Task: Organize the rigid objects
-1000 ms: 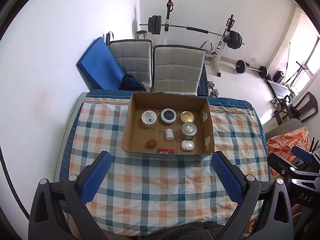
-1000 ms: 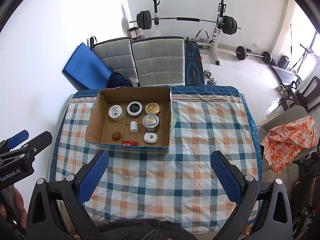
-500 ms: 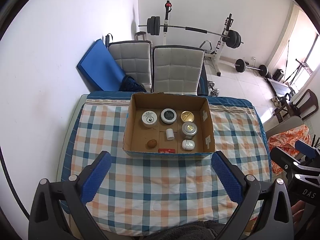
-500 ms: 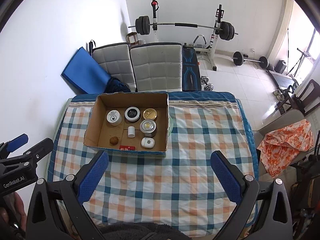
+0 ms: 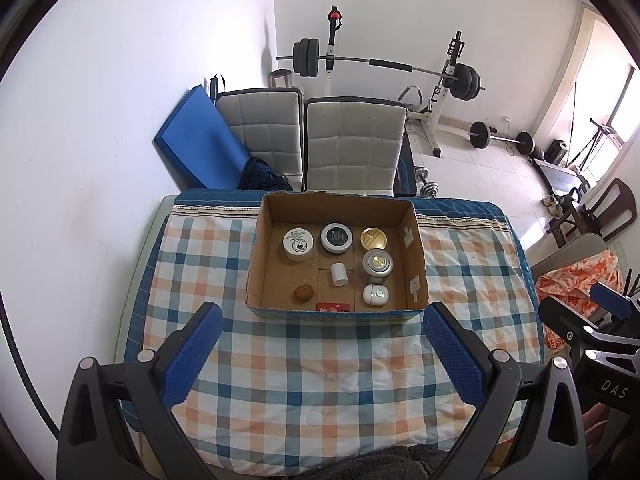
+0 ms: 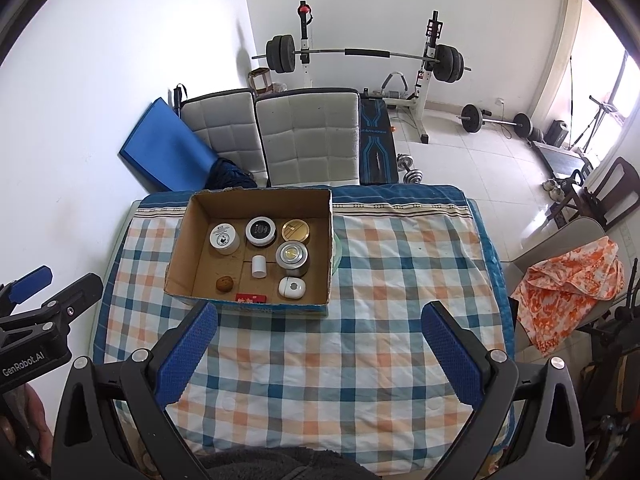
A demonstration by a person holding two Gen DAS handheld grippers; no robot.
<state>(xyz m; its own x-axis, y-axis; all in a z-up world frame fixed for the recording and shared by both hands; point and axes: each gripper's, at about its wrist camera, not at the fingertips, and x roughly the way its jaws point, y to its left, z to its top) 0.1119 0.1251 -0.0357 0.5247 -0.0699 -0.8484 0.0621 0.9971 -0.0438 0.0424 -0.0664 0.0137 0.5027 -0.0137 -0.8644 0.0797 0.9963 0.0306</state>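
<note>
While both claws hang above the near edge of the desk [image 5: 192, 248], which is covered with a blue, orange and white checked cloth, neither touches anything. The left claw [image 5: 322, 354] stands wide open with nothing between its blue pads; the right claw [image 6: 320, 354] is likewise spread wide and holds nothing.

An open brown cardboard box [image 5: 416, 264] sits on the far half of the desk, left of centre in the right wrist view. Inside, along the far row from left to right: a white-lidded round jar [image 5: 298, 243], a black-lidded round tin [image 5: 337, 237] and a gold-lidded round tin [image 5: 374, 237]. Nearer stand a silver round tin [image 5: 377, 266], a small white cylinder [image 5: 339, 274], a small brown nut-like ball [image 5: 303, 293], a white rounded case [image 5: 375, 294] and a flat red packet [image 5: 334, 307] against the near wall.

Two grey padded chairs [image 5: 354, 148] stand beyond the desk.
</note>
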